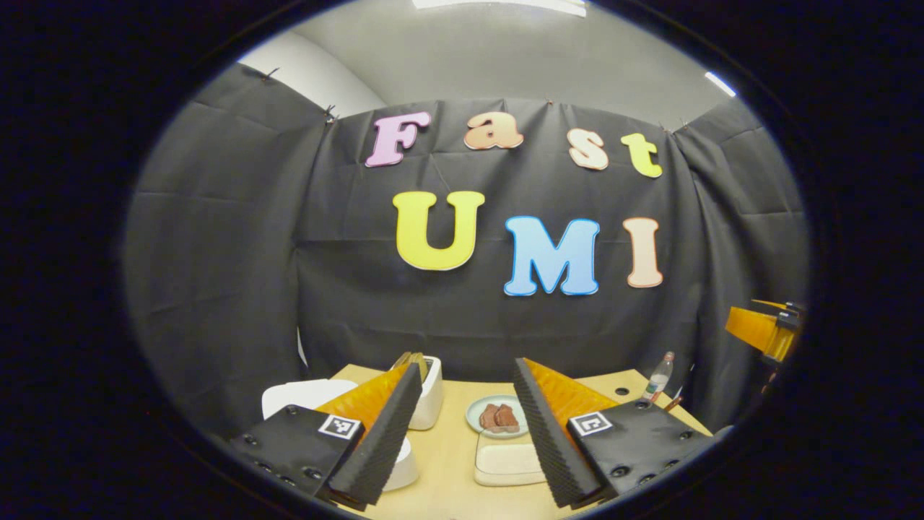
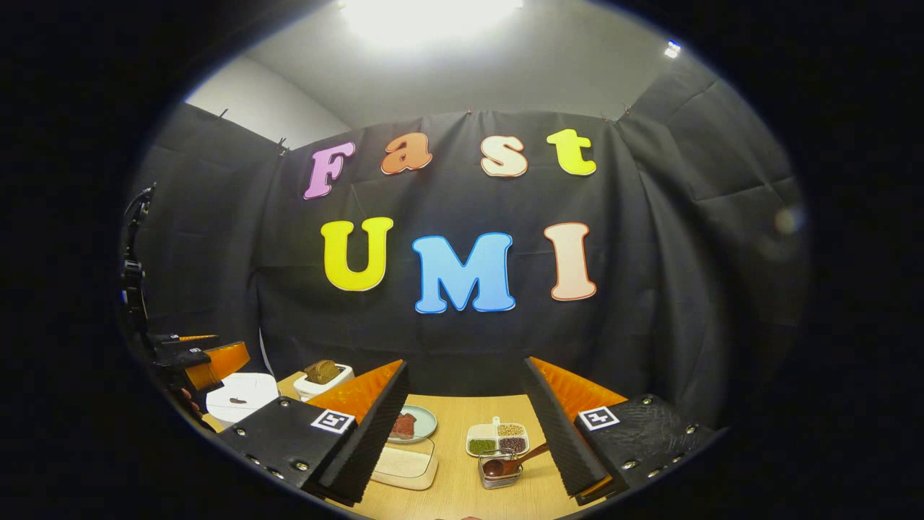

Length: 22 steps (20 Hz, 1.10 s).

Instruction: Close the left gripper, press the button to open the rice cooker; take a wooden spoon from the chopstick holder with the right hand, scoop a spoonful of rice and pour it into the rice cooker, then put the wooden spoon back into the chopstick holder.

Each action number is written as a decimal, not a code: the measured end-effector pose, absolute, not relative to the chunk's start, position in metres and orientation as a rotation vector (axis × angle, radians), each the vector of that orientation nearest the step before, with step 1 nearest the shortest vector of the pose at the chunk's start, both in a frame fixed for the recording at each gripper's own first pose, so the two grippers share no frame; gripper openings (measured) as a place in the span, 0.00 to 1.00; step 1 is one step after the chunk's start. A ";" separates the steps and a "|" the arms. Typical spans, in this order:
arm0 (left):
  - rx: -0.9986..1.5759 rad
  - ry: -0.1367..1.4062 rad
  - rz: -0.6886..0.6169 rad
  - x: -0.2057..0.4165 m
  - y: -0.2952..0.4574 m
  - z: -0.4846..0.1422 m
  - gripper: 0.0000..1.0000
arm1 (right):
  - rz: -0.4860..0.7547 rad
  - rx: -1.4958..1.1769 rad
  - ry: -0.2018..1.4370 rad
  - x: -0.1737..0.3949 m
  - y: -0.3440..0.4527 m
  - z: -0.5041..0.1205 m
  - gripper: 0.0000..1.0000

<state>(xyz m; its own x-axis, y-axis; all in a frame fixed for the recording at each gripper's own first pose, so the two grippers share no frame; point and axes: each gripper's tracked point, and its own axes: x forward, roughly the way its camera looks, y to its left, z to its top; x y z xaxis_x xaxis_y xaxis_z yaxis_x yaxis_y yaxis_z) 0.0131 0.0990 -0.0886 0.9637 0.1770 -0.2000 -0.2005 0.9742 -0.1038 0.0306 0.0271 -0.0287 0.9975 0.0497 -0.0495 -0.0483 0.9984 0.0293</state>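
Both grippers hung above the wooden desk [image 2: 462,448] with their fingers spread wide apart and nothing between them. In the left gripper view, the left gripper [image 1: 462,440] pointed over a plate of brown food [image 1: 497,417] and a white lidded box [image 1: 507,462]; the white rice cooker [image 1: 307,396] sat by the desk's left edge, lid down, with a white container [image 1: 431,393] just beside it. In the right gripper view, the right gripper [image 2: 465,433] hovered over a divided dish of grains [image 2: 498,438]. Just in front of that dish stood the small clear chopstick holder [image 2: 498,473], the wooden spoon [image 2: 514,462] lying tilted in it. A bottle [image 1: 658,377] stood near the far right corner.
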 end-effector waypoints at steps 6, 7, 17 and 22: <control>-0.163 0.415 0.268 0.003 0.163 -0.169 0.12 | 0.062 0.012 0.069 0.040 0.036 -0.039 0.97; -0.175 0.439 0.284 0.002 0.174 -0.183 0.09 | 0.061 0.011 0.076 0.042 0.036 -0.042 0.97; -0.260 0.688 0.379 0.011 0.275 -0.276 0.09 | 0.057 -0.013 0.129 0.044 0.038 -0.060 0.97; -0.292 0.762 0.391 0.017 0.282 -0.317 0.09 | 0.054 0.000 0.150 0.049 0.036 -0.064 0.97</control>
<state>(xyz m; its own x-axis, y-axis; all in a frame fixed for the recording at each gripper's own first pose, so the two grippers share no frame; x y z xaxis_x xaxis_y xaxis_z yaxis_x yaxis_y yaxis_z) 0.0165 0.2818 -0.3174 0.6576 0.2355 -0.7156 -0.4436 0.8888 -0.1151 0.0485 0.0361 -0.0640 0.9873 0.0539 -0.1495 -0.0540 0.9985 0.0037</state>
